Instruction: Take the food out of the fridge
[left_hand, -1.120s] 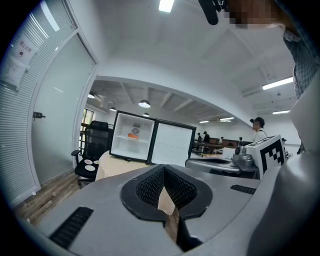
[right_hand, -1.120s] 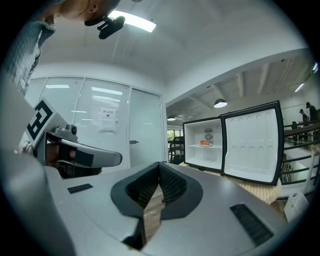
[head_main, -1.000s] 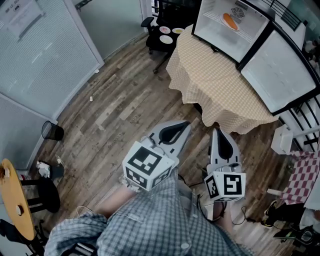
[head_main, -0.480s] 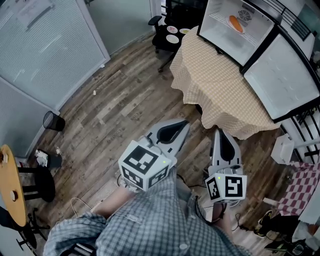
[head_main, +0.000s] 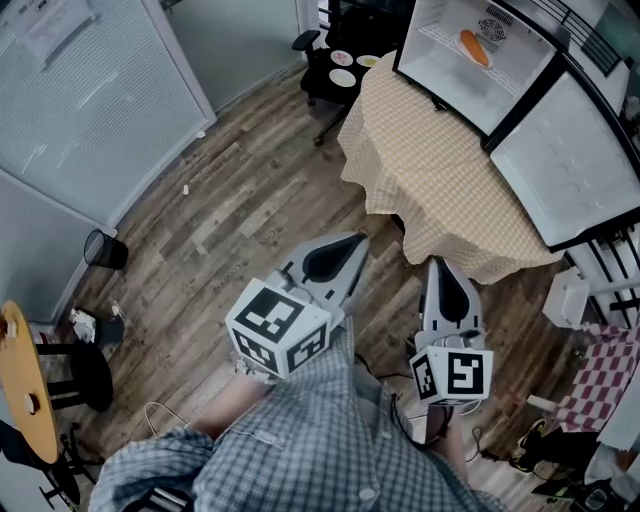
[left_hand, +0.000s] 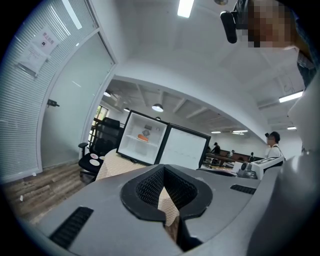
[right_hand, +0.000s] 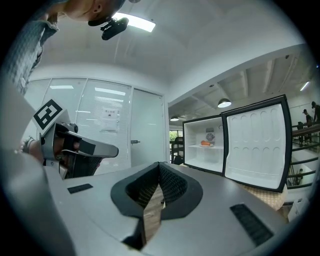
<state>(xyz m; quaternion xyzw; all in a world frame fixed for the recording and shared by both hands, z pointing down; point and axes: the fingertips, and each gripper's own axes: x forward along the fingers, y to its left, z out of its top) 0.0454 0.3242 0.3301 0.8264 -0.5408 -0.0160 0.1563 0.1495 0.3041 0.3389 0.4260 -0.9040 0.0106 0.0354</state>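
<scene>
Fridge (head_main: 440, 25) in upper right of head view, at the far side of a surface draped in a checked cloth (head_main: 440, 170). Its door (head_main: 575, 160) is swung wide to the right, white inner face showing. Food (head_main: 474, 47) lies on the upper shelf inside, well apart from both grippers. It is orange and elongated, but too small to tell what kind, possibly a sausage or a carrot.

Left gripper (head_main: 355, 240) is low centre of frame with its jaws together and nothing between them. Right gripper (head_main: 437, 262) sits just beside it to the right, jaws likewise closed and empty. Both point toward the upper right, over bare plank floor (head_main: 250, 200).

The cloth-covered surface sits between the grippers and the fridge, its hanging edge nearest the right gripper.

Black office chair (head_main: 325, 75) stands at top centre, left of the surface, with small plates (head_main: 342, 77) on its seat. Black wastebasket (head_main: 105, 250) is at left by the glass partition (head_main: 90, 100). Round wooden table (head_main: 25, 385) is at lower left. The person's checked sleeve (head_main: 300, 445) fills the bottom edge.
</scene>
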